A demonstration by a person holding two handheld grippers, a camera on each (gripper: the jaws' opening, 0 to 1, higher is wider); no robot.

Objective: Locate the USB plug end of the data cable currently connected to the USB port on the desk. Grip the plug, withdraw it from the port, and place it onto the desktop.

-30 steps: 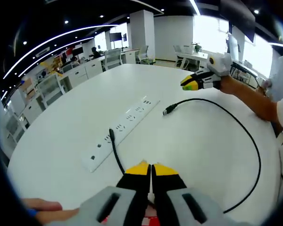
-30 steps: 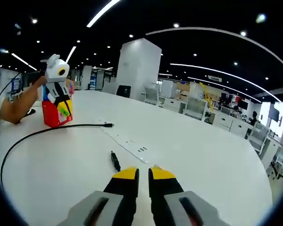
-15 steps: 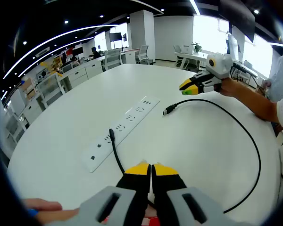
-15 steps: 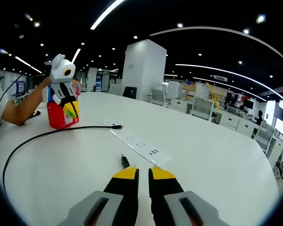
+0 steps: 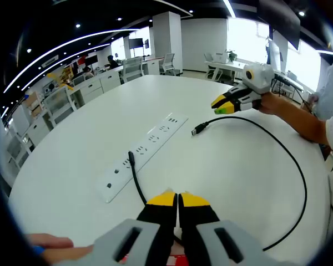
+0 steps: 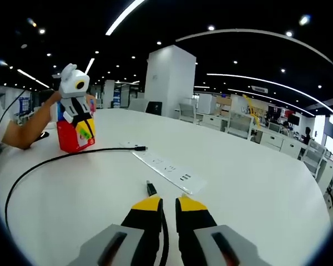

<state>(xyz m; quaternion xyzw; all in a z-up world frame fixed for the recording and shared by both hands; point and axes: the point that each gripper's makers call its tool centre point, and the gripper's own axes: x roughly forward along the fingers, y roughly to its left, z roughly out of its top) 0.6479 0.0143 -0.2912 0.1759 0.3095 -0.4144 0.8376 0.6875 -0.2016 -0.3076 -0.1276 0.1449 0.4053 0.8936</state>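
A black data cable (image 5: 299, 166) loops across the round white table (image 5: 72, 166). One plug (image 5: 131, 158) rests against the white power strip (image 5: 150, 141); I cannot tell if it is seated in a port. From there the cable runs to my left gripper (image 5: 177, 195), shut, and vanishes under its tips. The cable's free plug (image 5: 198, 131) lies loose on the table, just short of my right gripper (image 5: 221, 102). In the right gripper view that free plug (image 6: 151, 188) lies just ahead of my right gripper (image 6: 162, 202), jaws together, with cable showing in the slit between them.
A person's arm (image 5: 294, 116) holds the right gripper; another arm (image 6: 25, 130) holds the left gripper (image 6: 81, 129) over its red base. The power strip (image 6: 169, 166) lies ahead of the right jaws, with the far plug (image 6: 139, 148) at its end. Office desks and chairs stand behind.
The right gripper has crept forward, so the free plug and power strip now sit closer to its tips. The left gripper, cable and strip have not moved.
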